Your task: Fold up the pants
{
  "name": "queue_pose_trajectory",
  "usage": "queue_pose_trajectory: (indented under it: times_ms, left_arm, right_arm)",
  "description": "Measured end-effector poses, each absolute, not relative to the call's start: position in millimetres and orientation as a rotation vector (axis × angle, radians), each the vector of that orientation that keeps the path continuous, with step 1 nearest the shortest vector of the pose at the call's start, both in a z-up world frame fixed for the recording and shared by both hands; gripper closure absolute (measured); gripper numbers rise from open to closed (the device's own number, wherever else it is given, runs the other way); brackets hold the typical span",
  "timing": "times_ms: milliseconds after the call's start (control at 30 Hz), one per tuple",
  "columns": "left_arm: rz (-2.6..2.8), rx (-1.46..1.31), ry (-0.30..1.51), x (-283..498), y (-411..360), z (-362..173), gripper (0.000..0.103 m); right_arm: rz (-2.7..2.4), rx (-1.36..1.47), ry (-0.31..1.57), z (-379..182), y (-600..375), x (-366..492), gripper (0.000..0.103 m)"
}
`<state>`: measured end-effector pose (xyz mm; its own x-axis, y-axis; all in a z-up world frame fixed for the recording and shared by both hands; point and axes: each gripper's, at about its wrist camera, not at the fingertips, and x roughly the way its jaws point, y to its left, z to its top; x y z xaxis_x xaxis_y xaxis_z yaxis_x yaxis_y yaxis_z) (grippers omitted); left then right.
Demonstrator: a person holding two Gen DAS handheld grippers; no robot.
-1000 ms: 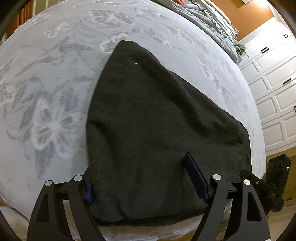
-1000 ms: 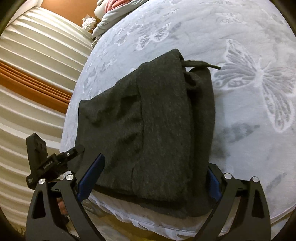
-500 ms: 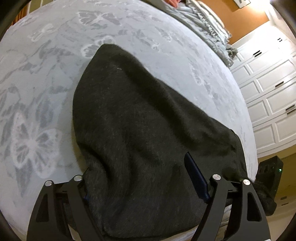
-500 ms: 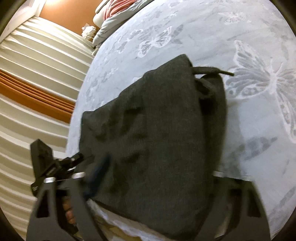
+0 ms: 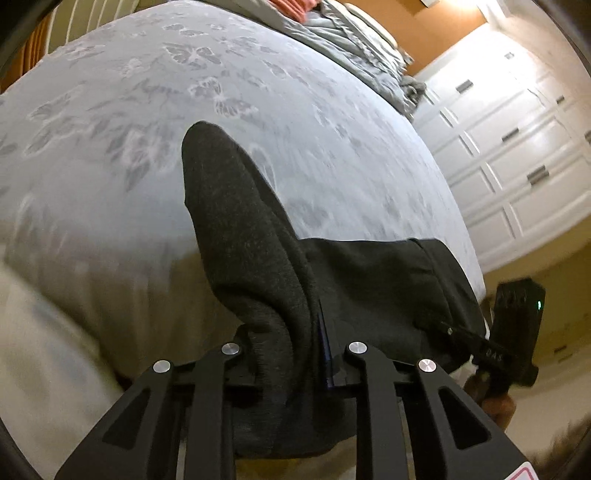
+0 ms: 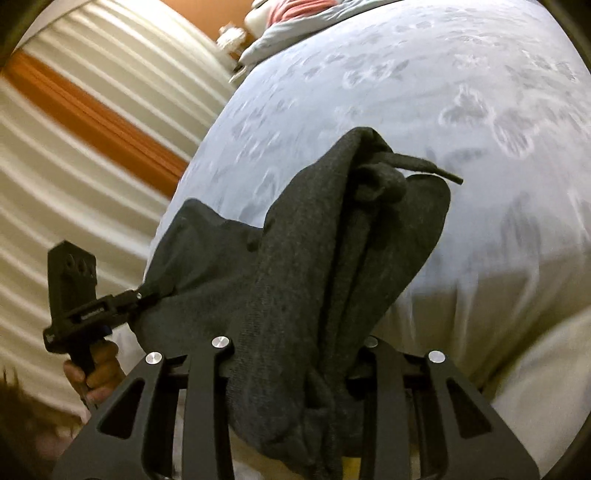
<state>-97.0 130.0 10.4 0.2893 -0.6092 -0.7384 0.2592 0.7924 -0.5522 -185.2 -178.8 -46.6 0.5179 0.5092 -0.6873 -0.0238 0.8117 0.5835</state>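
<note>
The dark grey pants [image 5: 251, 236] hang bunched between my two grippers, the far end still lying on the bed [image 5: 332, 129]. My left gripper [image 5: 291, 354] has its jaws closing on a thick fold of the cloth, which is pinched between them. The right gripper [image 6: 299, 350] is also closing, with a gathered bundle of the pants [image 6: 295, 258] squeezed between its jaws. A drawstring [image 6: 424, 166] sticks out at the waistband end. Each view shows the other gripper clamped on the cloth: the right gripper [image 5: 458, 336] and the left gripper [image 6: 136, 295].
The bed has a pale blue cover with butterfly print [image 6: 443, 74]. Rumpled bedding [image 5: 351, 33] lies at its far end. White wardrobe doors [image 5: 517, 147] stand to the right; a striped curtain [image 6: 92, 129] hangs to the left. A hand [image 6: 96, 365] holds the left gripper's handle.
Both grippers went from open around the pants' near edge to clamped on it. They drew back and up, so the flat pants are now bunched and lifted off the bed's edge.
</note>
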Motion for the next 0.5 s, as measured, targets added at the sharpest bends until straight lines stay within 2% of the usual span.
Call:
queue_pose_trajectory:
  times_ms: [167,300,500]
  left_arm:
    - [-0.625,-0.277,1.020,-141.3,138.7,41.7,0.091]
    - [-0.626,-0.236,0.943,-150.5,137.3,62.3,0.092]
    - [-0.560,-0.292,1.021,-108.7,134.5,16.3,0.092]
  right_arm:
    - [0.363,0.498,0.980,-35.8,-156.8,-229.6,0.073]
    - [0.396,0.492,0.936,-25.7,-143.8,-241.4,0.073]
    - [0.354,0.452,0.915,-35.5,-146.8,-210.8,0.074]
